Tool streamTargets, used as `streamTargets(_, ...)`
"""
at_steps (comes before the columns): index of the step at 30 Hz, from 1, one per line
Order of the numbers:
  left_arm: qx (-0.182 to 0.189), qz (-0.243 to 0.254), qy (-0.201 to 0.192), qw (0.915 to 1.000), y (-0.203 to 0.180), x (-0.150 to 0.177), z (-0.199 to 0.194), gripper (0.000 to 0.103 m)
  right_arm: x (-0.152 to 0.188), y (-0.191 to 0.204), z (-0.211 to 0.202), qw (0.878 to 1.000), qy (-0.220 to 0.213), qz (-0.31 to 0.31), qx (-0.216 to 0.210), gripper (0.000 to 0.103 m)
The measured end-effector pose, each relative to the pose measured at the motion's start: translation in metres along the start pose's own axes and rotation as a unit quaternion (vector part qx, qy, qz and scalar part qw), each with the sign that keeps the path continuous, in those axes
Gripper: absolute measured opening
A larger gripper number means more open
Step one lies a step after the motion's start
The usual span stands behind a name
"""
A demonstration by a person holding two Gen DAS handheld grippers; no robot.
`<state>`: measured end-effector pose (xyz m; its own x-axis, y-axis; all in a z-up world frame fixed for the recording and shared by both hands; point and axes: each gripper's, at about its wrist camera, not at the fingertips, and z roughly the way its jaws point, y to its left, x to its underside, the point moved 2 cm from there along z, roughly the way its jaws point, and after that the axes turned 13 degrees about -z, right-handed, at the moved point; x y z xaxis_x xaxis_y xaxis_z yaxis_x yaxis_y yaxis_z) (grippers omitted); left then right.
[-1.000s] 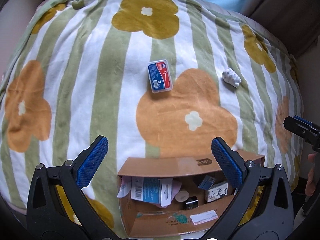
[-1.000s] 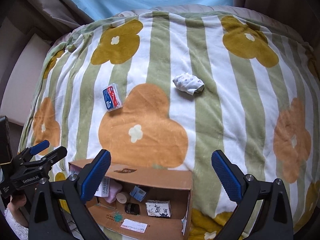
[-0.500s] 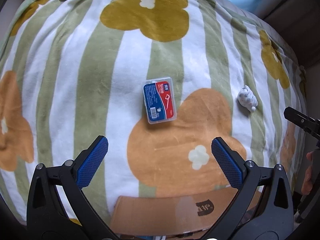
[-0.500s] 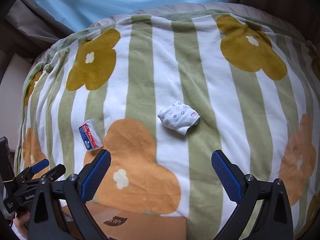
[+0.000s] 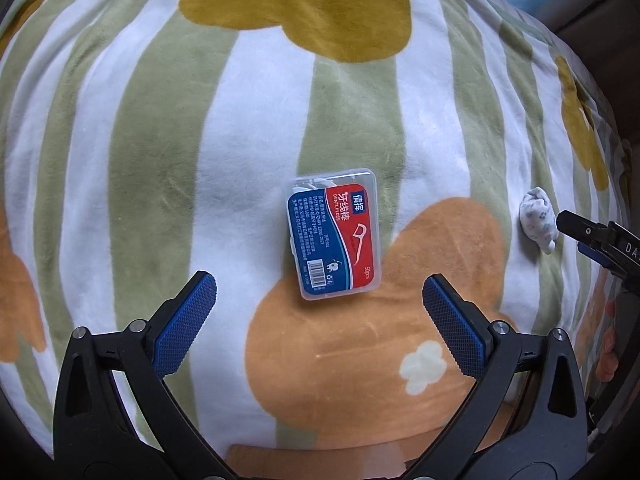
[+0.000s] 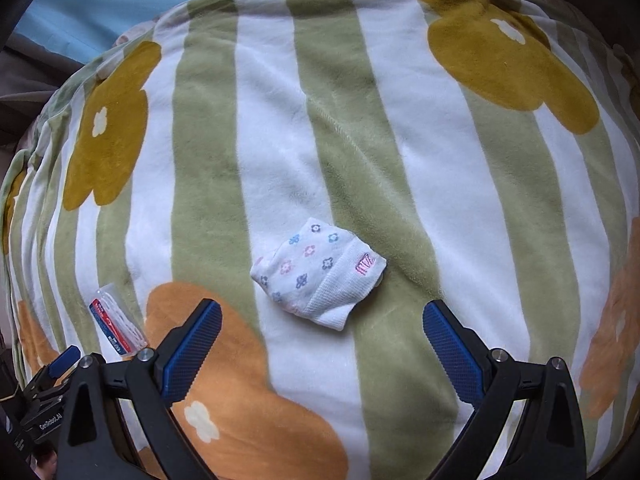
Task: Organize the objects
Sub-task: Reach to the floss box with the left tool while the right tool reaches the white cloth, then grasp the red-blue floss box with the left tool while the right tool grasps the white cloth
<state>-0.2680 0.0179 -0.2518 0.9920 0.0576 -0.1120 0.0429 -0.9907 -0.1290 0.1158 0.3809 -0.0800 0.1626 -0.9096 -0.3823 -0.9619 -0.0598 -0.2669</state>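
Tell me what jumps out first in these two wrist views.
The blanket dominates: green and white stripes with big orange and mustard flowers. A clear dental floss box with a red and blue label lies flat just ahead of the open left gripper. A folded white sock with small flower prints lies ahead of the open right gripper.

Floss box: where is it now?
Left wrist view: floss box lies centred on the blanket, just beyond the open left tool; sock to its right.
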Motion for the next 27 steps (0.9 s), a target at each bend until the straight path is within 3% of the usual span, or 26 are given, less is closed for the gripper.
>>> streamTargets(6, -0.011, 0.003, 0.005, 0.9999, -0.005, -0.005, 0.019, 0.103, -0.008, -0.006, 0.022, 0.999, 0.014, 0.029, 0.001, 0.101)
streamTargets(13, -0.009, -0.006, 0.003, 0.9999, -0.007, -0.011, 0.032, 0.100, -0.011, -0.004, 0.034, 0.999, 0.025, 0.021, 0.018, 0.098)
streamTargets(16, -0.008, -0.005, 0.009, 0.9999, -0.009, -0.014, 0.038, 0.086, -0.009, -0.003, 0.039, 0.999, 0.031, 0.023, 0.008, 0.086)
streamTargets(18, -0.008, -0.001, 0.022, 0.9997, -0.010, -0.015, 0.044, 0.064, -0.008, -0.003, 0.041, 0.999, 0.034, 0.023, 0.009, 0.081)
streamTargets(20, -0.001, 0.003, 0.025, 0.9997, -0.011, -0.014, 0.047, 0.055, -0.005, -0.003, 0.042, 0.999, 0.033, 0.025, 0.013, 0.079)
streamTargets(27, -0.004, 0.016, 0.017, 0.9997, -0.014, -0.013, 0.049, 0.052, 0.001, -0.004, 0.038, 0.999, 0.033, 0.015, 0.016, 0.073)
